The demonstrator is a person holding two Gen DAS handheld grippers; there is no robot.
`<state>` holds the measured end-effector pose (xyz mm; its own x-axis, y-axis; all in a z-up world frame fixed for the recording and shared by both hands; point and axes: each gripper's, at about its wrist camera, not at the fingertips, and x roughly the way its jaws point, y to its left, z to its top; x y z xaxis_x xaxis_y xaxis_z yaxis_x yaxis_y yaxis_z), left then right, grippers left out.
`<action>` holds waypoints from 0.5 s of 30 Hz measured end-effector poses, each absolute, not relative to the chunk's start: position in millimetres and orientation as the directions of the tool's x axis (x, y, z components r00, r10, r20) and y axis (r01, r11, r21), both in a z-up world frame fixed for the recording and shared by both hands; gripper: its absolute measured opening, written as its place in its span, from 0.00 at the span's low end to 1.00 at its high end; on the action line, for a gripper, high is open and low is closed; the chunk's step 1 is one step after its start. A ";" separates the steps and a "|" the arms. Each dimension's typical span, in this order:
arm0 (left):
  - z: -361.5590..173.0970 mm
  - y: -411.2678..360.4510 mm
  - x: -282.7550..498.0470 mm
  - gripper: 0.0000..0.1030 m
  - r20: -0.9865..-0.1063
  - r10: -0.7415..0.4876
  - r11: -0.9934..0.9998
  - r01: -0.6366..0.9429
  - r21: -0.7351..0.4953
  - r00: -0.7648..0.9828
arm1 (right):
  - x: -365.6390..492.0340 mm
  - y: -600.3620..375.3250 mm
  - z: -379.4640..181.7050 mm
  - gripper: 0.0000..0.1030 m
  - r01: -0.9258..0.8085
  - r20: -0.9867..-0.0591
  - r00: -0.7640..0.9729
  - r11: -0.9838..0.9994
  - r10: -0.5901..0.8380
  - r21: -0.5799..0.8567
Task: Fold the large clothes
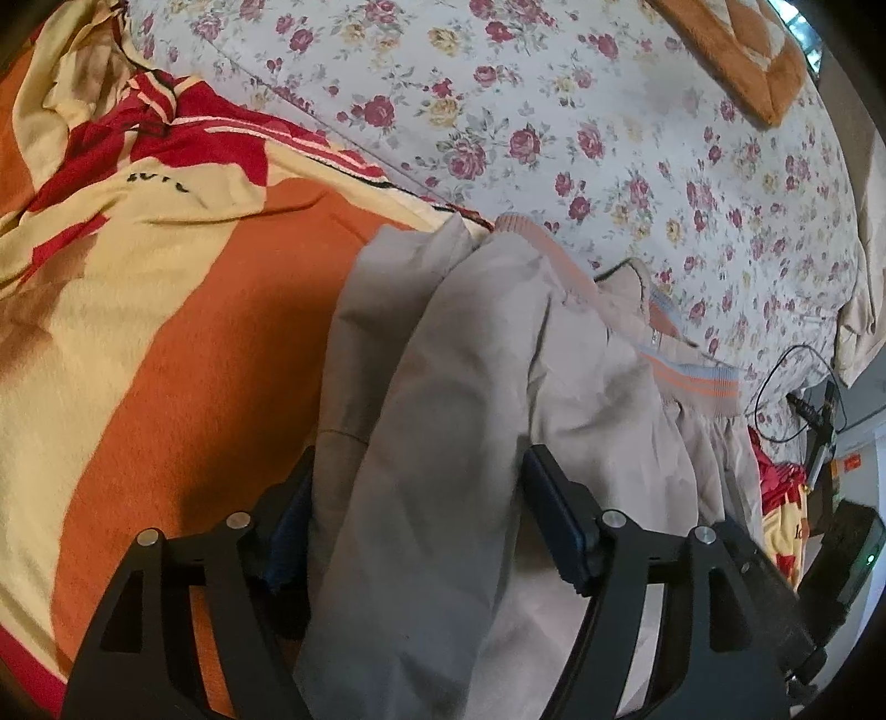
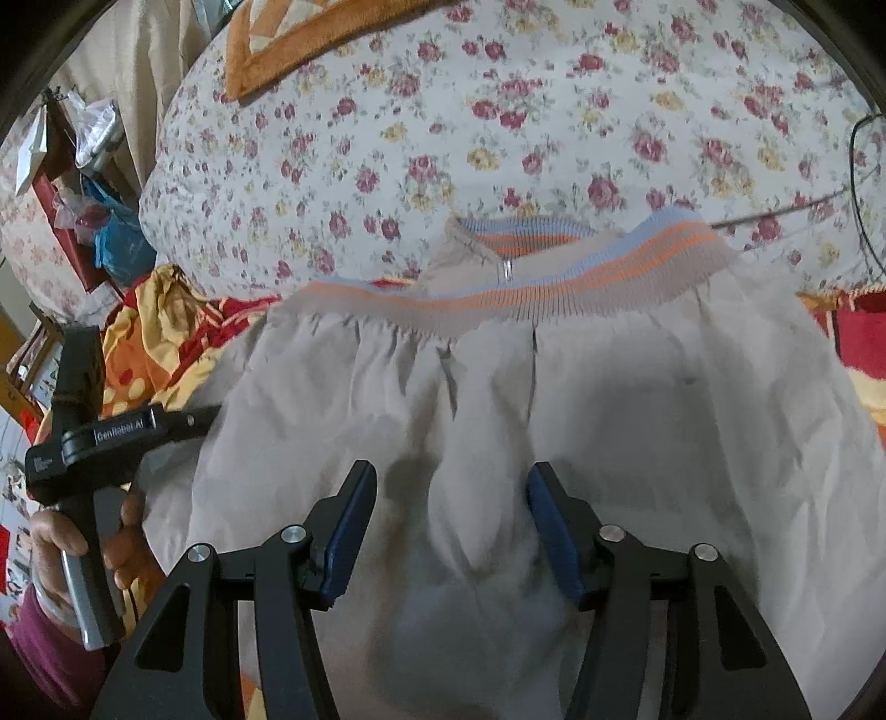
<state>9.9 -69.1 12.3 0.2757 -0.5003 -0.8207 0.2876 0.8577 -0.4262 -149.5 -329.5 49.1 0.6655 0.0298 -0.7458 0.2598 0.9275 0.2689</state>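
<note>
Garment: beige jacket [image 2: 554, 399], lying on the bed, partly over the floral sheet [image 2: 498, 122] and partly over the orange, yellow and red blanket [image 1: 166, 310]; fills the lower middle of both wrist views.
Hem band: ribbed band [image 2: 554, 288] with orange and pale blue stripes, running across the far edge of the jacket; gathered fabric just below it.
Collar: striped collar [image 2: 520, 235] with a zip pull beneath, showing just beyond the band.
Sleeve: long beige sleeve [image 1: 421, 421], draped from the blanket edge down between the left fingers.
Left gripper [image 1: 415, 520]: spread wide, with the sleeve passing through the gap; left pad pressed against or hidden behind the fabric, right pad beside it; not clamped.
Right gripper [image 2: 451, 526]: spread wide, low over the jacket body, a raised crease of cloth between the blue pads [image 2: 554, 537]; no grip on the fabric.
Left hand [image 2: 83, 548]: wrapped round the black handle of the other gripper at the left edge of the right wrist view, maroon cuff below.
Cable [image 1: 775, 387]: black, looped on the sheet near the bed's right edge.
Far corner: brown-bordered rug or blanket [image 2: 310, 39] on the sheet, well apart from the jacket.
</note>
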 end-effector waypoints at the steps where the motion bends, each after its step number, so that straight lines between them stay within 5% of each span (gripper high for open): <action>1: 13.6 -69.9 8.9 0.69 -0.823 -0.497 0.859 0.293 -0.421 0.275 | -148.6 -329.5 50.6 0.46 0.259 -0.740 0.673 0.928 0.025 0.268; 4: 18.9 -75.1 5.1 0.49 -0.816 -0.508 0.847 0.330 -0.417 0.274 | -140.8 -331.1 55.1 0.24 0.248 -0.720 0.692 0.923 0.045 0.296; 15: 25.2 -85.7 -2.6 0.46 -0.824 -0.461 0.862 0.387 -0.328 0.328 | -126.6 -332.4 21.7 0.24 0.266 -0.775 0.628 0.915 0.074 0.304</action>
